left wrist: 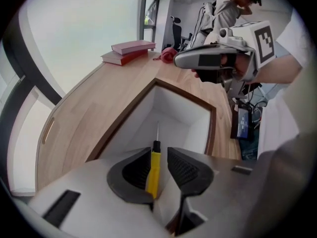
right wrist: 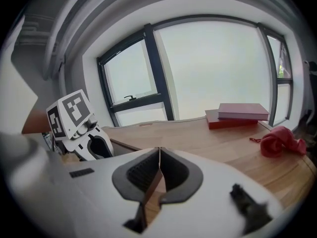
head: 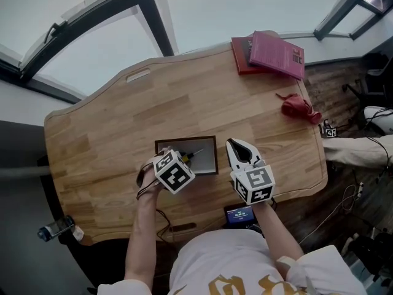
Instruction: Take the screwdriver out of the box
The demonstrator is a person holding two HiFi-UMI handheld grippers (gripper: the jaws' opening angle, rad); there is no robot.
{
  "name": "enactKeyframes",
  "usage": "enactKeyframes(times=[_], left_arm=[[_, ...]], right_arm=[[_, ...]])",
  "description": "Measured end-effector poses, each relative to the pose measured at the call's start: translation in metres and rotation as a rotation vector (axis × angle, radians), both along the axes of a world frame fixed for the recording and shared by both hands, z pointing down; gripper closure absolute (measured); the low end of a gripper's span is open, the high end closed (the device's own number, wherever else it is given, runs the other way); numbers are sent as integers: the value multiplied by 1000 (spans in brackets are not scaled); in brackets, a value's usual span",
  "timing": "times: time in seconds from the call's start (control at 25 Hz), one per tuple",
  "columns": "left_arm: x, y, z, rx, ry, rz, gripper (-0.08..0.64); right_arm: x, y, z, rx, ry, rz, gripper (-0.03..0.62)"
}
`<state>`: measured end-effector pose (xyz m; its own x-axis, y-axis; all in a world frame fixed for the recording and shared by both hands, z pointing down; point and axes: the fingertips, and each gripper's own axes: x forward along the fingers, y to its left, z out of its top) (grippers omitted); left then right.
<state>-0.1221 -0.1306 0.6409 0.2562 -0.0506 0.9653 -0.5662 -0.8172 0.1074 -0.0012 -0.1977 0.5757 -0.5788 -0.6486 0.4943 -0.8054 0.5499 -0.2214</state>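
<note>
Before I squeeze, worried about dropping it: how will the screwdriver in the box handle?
The screwdriver looks rigid and probably light: thin shaft, slim yellow handle. Its round handle may roll on the smooth white floor of the box.

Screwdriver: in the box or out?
In. The screwdriver lies on the floor of the box in the left gripper view, yellow handle between the parted jaws of the left tool, not clamped.

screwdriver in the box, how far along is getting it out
Done: the left gripper hangs over the open white-lined wooden box. In hand: its jaws stand apart around the yellow-handled screwdriver, which lies on the box floor, not yet clamped. Left: close, then lift it clear. The right gripper sits beside the box, jaws together, empty.
</note>
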Motion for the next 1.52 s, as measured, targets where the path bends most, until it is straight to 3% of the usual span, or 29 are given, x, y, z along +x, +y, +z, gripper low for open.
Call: enactKeyframes(times=[0.52, 1.0, 1.52], left_arm=[[11, 5, 26, -103, -153, 127, 414], [7, 10, 43, -209, -207, 135, 399], [4, 8, 52, -242, -248, 113, 422]], right_arm=[[7, -11, 13, -28, -2, 27, 560], [6, -18, 20, -44, -1, 23, 560], [6, -21, 26, -58, -7, 23, 560]])
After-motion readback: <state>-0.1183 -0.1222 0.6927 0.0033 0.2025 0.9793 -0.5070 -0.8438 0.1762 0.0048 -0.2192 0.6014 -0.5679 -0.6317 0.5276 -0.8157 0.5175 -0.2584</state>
